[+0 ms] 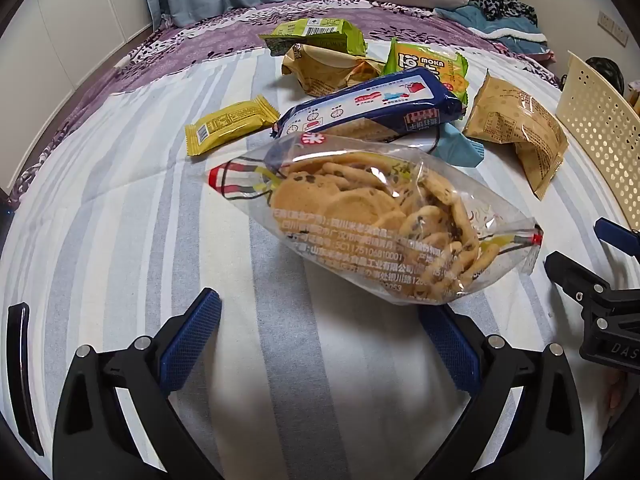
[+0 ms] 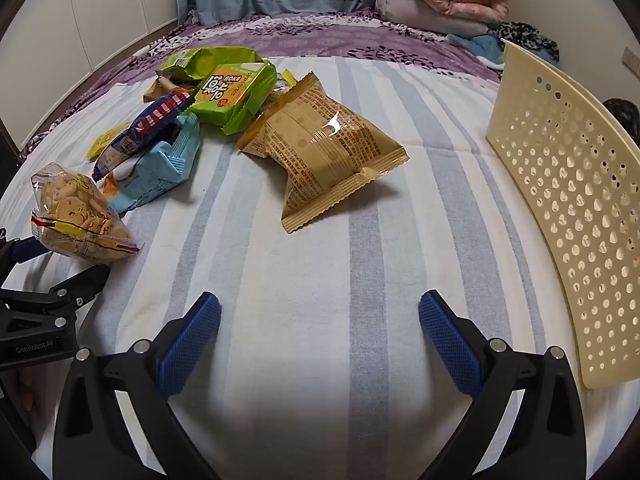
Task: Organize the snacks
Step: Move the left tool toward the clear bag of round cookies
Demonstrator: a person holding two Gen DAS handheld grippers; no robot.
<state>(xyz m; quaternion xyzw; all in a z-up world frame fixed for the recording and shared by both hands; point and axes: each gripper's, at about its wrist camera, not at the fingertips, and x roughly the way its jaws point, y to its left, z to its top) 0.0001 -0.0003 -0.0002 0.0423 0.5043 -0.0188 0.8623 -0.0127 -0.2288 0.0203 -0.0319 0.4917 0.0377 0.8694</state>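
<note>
A blue-and-white striped sheet [image 2: 320, 280] lies over the bed's purple floral cover [image 2: 300, 36]. The basket [image 2: 580, 208] is cream with round holes. The tan snack packet [image 2: 324, 152] bears brown print; the claw pads [image 2: 192, 344] are blue.

Glossy clear plastic cookie bag [image 1: 376, 220], matt striped cloth sheet [image 2: 320, 272]

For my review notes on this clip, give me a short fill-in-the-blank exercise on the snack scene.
1. The clear bag nearest the left gripper holds ____.
2. The perforated basket is ____ in colour.
3. The fingers of the right gripper stand ____ over the striped sheet.
4. The small packet lying apart, left of the blue pack, is ____.

Missing words: cookies; cream; open; yellow
</note>
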